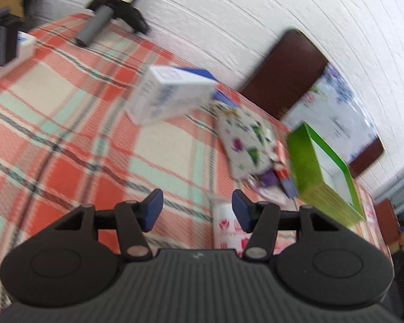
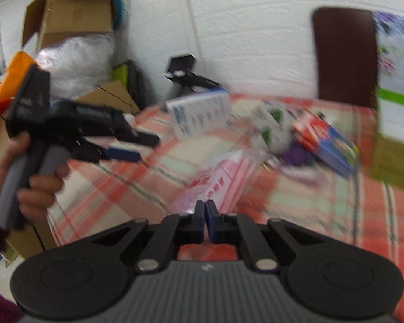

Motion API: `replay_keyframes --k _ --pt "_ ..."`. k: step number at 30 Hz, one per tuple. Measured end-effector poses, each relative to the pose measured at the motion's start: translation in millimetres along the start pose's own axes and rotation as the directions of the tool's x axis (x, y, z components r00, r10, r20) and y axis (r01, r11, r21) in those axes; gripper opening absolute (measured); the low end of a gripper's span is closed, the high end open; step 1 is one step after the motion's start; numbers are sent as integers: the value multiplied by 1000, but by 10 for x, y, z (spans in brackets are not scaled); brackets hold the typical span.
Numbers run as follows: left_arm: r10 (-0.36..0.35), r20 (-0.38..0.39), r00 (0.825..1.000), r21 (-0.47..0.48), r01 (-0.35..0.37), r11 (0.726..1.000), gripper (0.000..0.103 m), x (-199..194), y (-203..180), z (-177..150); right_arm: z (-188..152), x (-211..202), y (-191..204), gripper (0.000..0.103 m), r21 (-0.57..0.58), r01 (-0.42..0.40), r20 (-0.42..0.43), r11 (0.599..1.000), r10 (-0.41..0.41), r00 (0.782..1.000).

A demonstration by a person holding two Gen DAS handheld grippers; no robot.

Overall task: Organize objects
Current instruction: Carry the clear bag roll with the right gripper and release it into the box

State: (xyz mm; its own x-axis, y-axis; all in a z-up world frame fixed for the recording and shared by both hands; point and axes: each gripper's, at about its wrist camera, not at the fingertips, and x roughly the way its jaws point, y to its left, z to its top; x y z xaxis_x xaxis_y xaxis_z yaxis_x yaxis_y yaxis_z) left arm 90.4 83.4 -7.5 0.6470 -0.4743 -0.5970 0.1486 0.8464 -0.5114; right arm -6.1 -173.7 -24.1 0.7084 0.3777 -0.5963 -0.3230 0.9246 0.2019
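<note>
- Right gripper (image 2: 205, 216): fingers pressed together, pads meeting with no visible gap; whether a fold of clear wrap is caught between them cannot be told through the blur
- Pink packet (image 2: 223, 180) lies directly ahead of the right fingertips, on the plaid tablecloth (image 2: 323, 204); its long axis appears to run away from the fingers and slightly to their right
- Left gripper (image 1: 196, 210): fingers spread wide, nothing between them; the same pink packet (image 1: 224, 227) sits just beside and below the right-hand pad
- Green box (image 1: 323, 167) stands open, ahead and to the right of the left fingers, opening tilted toward the wall; judged the likely container
- White and blue carton (image 1: 172, 94) lies further ahead, long axis crosswise to the left fingers
- Step judged: early collection, loose items not yet boxed
- Next move calls for a secure grasp on the packet, then carriage toward the green box
</note>
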Motion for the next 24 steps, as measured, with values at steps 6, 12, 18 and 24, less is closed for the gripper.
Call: replay_keyframes --k 6,12,18,24 --pt "-62 -69 996 127 71 989 77 181 -415 -156 -138 -204 -131 57 12 64 28 998 -64 998" --pt "-34 -101 994 155 49 987 78 314 -519 -213 -147 12 28 66 -97 46 5 994 -46 999" --pt "-20 -161 987 147 44 988 79 449 -444 -276 -120 333 173 77 -220 23 -12 975 -26 1000" --pt "-38 -172 984 177 69 982 64 555 -422 -379 -92 605 177 77 -236 2 -19 972 -7 1000"
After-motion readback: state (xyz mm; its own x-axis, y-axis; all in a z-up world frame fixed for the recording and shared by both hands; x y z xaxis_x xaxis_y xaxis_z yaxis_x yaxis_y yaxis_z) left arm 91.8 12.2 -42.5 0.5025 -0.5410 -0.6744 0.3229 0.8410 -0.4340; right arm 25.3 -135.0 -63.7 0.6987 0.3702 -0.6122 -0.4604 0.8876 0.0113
